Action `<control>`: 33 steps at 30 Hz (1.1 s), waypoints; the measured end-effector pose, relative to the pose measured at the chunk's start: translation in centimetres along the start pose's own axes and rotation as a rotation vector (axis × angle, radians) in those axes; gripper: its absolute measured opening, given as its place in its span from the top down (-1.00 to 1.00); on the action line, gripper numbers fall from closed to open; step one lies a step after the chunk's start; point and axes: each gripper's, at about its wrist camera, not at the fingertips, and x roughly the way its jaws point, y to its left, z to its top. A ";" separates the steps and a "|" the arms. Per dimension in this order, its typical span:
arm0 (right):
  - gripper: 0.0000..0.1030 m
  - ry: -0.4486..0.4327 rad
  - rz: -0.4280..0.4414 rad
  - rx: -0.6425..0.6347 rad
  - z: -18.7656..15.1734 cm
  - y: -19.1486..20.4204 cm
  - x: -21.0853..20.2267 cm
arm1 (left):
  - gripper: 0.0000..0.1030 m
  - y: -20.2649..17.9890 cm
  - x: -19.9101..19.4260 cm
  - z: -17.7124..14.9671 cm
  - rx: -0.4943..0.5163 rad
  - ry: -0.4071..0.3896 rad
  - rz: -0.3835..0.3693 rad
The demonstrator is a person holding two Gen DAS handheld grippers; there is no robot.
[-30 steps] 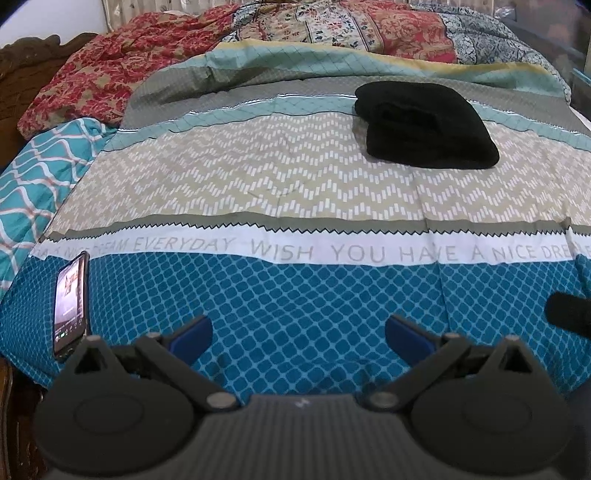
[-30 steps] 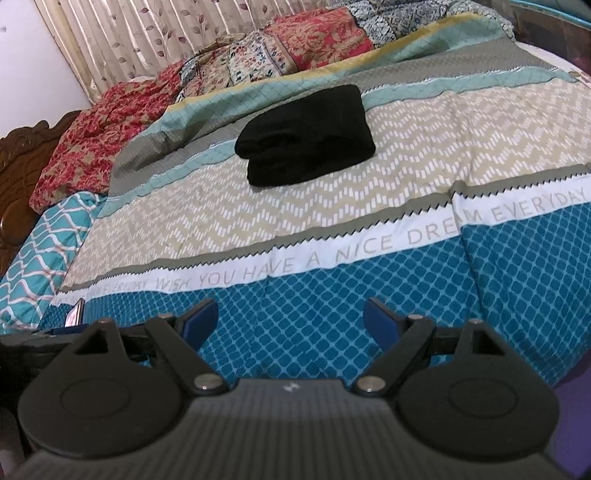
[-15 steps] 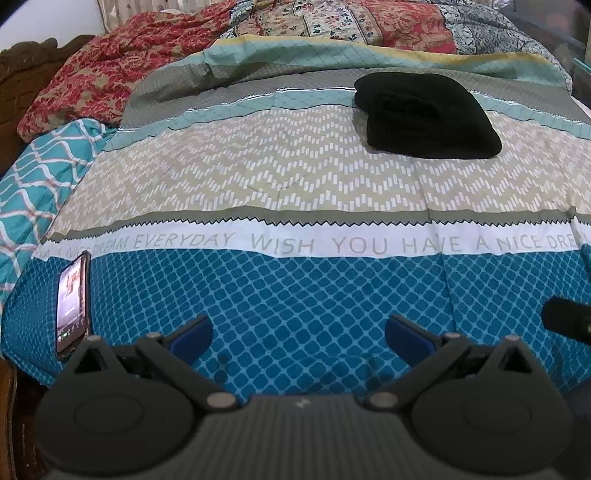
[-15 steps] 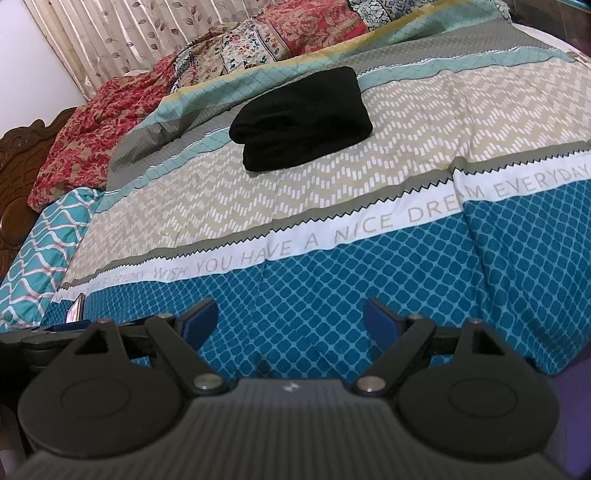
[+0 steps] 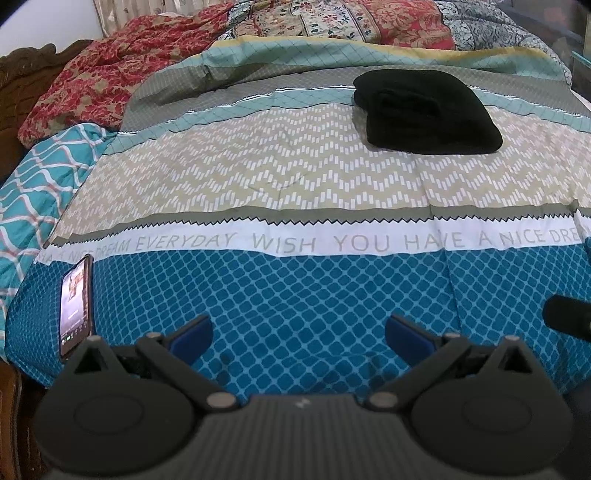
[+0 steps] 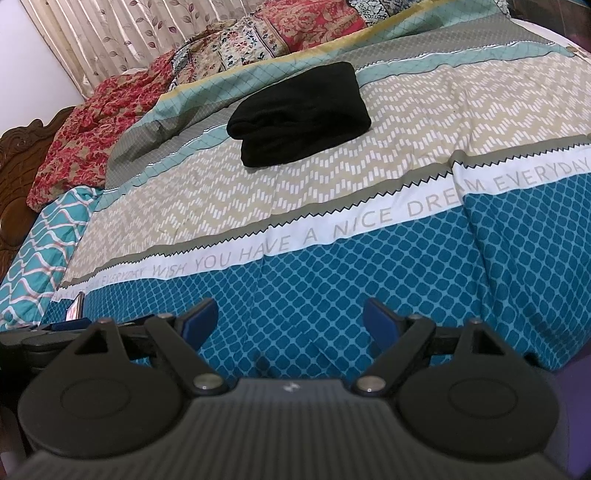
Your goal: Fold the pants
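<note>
Well, the black pants (image 5: 424,110) lie folded into a thick, compact bundle far up the bed (image 5: 295,295), straddling the grey and beige zigzag bands of the bedspread, at about one o'clock from the left gripper (image 5: 297,332). That gripper hovers low over the blue diamond-patterned band at the near edge, jaws spread wide, nothing between the blue pads (image 5: 192,332), well apart from the pants.

Over on the other camera, the right gripper (image 6: 290,317) sits in much the same pose: jaws wide, empty, blue fingertips (image 6: 380,317) above the blue band. From here the pants (image 6: 299,118) show at twelve o'clock, a rounded fold at their left end, layers stacked, resting flat and touched by neither tool.

Between grippers and pants runs the white strip lettered "WISH YOU HAVE A NICE DREAM EVERYDAY" (image 5: 321,242). A phone (image 5: 75,302) with its screen lit lies on the blue band at nine o'clock of the left gripper, near the bed's left edge. Beyond the pants, at the far side of the bed, a red floral quilt (image 5: 103,85) lies rumpled, with a carved wooden headboard (image 6: 18,177) at the left and a leaf-print curtain (image 6: 110,29) behind in the right view.
</note>
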 end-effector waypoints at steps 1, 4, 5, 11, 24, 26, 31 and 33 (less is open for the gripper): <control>-0.70 0.000 0.000 0.000 0.0 0.0 0.0 | -1.00 0.0 0.0 0.0 0.001 0.001 0.000; -0.70 0.000 0.000 0.003 0.0 0.0 0.0 | -1.00 -0.1 0.0 0.0 0.005 0.001 0.000; -0.70 0.001 0.000 0.005 -0.1 -0.1 0.0 | -1.00 -0.1 -0.1 0.0 0.006 -0.002 0.001; -0.70 0.001 -0.001 0.005 -0.2 -0.1 0.1 | -1.00 -0.1 -0.2 0.0 0.008 -0.007 0.000; -0.70 0.004 -0.003 0.001 -0.1 0.0 0.1 | -1.00 -0.2 -0.3 0.1 0.008 -0.008 -0.017; -0.70 0.005 -0.003 0.002 -0.1 0.0 0.1 | -1.00 -0.2 -0.4 0.0 0.008 -0.009 -0.017; -0.70 0.006 -0.003 0.002 -0.1 -0.1 0.1 | -1.00 -0.3 -0.3 0.1 0.013 -0.009 -0.015; -0.70 0.006 -0.003 0.002 -0.1 -0.1 0.1 | -1.00 -0.4 -0.3 0.1 0.013 -0.009 -0.015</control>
